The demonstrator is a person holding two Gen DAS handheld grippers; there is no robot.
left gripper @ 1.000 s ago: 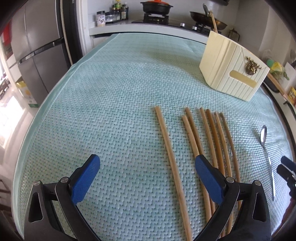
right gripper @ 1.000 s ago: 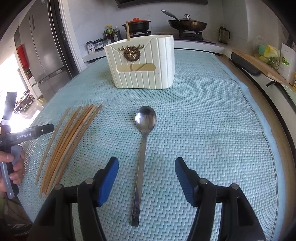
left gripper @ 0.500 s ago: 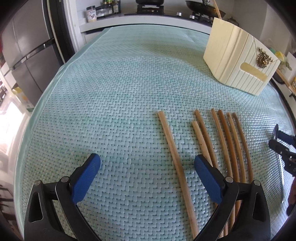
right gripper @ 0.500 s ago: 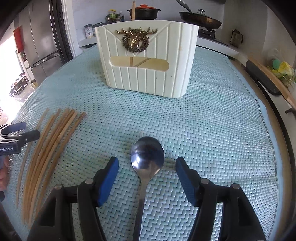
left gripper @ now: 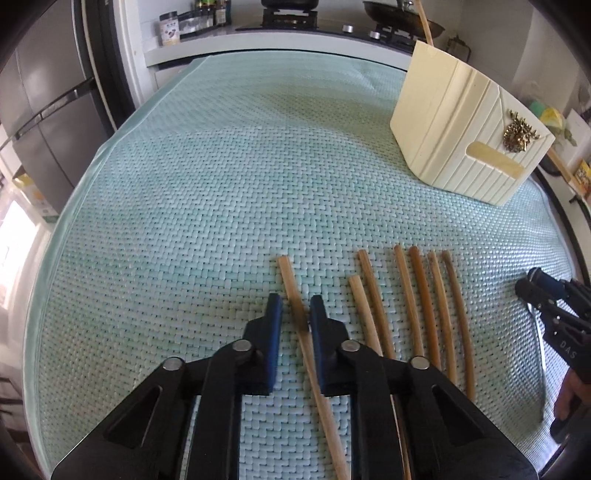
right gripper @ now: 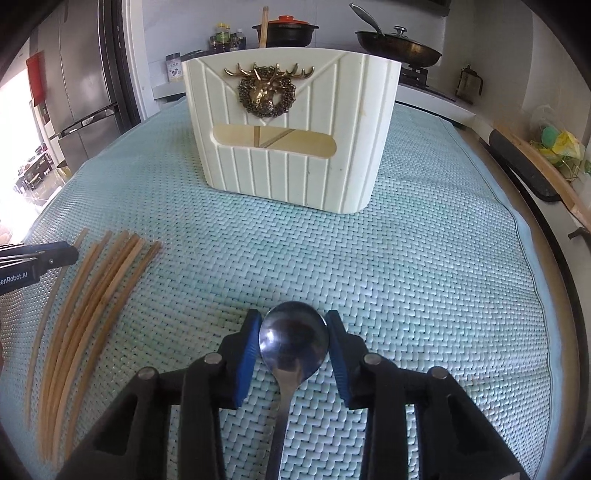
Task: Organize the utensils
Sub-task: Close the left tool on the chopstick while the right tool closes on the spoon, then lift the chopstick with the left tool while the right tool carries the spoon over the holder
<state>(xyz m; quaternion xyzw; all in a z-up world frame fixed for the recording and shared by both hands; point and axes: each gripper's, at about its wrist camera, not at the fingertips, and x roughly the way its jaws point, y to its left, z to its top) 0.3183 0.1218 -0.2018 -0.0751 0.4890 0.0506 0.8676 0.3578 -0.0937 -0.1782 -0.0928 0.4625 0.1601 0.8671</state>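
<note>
Several wooden chopsticks lie side by side on the teal woven mat. My left gripper [left gripper: 296, 314] is nearly shut around the leftmost chopstick [left gripper: 295, 295], its blue pads [left gripper: 274, 317] close on either side. The other chopsticks [left gripper: 421, 302] lie to its right. My right gripper [right gripper: 293, 334] is shut on the bowl of a steel spoon [right gripper: 293, 339], low on the mat. A cream ribbed utensil holder [right gripper: 291, 133] with a brass deer emblem stands upright behind the spoon; it also shows in the left wrist view [left gripper: 465, 136]. A chopstick stands inside it.
The teal mat [left gripper: 221, 184] covers the table. A stove with a pot [right gripper: 286, 29] and a pan [right gripper: 399, 48] sits behind. A fridge [right gripper: 74, 92] stands at the left. A dark board [right gripper: 524, 166] lies along the right counter edge.
Both grippers moved forward and closed: the left around the leftmost chopstick, the right onto the spoon's bowl. Both were wide open before.
</note>
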